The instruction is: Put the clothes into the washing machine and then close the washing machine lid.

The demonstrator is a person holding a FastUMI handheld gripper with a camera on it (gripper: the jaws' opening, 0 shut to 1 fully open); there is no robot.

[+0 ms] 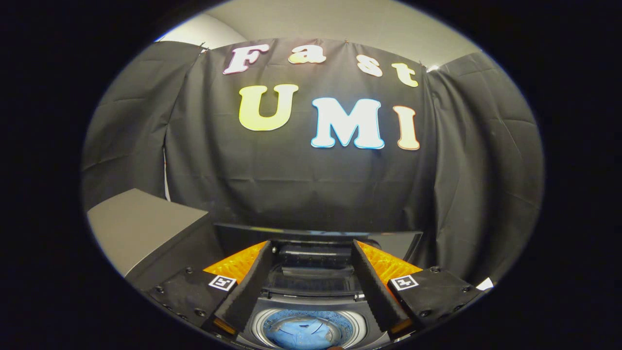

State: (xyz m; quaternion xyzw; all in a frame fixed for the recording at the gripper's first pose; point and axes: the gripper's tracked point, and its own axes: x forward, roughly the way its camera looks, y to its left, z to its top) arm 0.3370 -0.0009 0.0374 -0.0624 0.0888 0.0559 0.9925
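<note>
A black cloth wall (301, 184) hangs all around the back of the booth, and a pale ceiling (340, 24) shows above it. On one side stands a grey box (141, 228) with a flat top, close to the washing machine (311, 291).

The washing machine sits low down, right under the gripper (311, 253). It is a top-loader, so its round mouth faces straight up. Its lid (316, 236) is open and stands up at the back, a dark panel lying crosswise just past the fingertips.

Inside the round tub (306, 328) lie the blue clothes (303, 333), bunched in a heap at the bottom. I cannot tell which way the cloth runs, because it is all crumpled up.

The gripper's two fingers (248, 287) are spread wide apart, and they hold nothing. They point forward toward the lid and the wall. The tub and the clothes show in the gap between the fingers, down near their base and well below them. The fingers do not touch the clothes or the machine.
</note>
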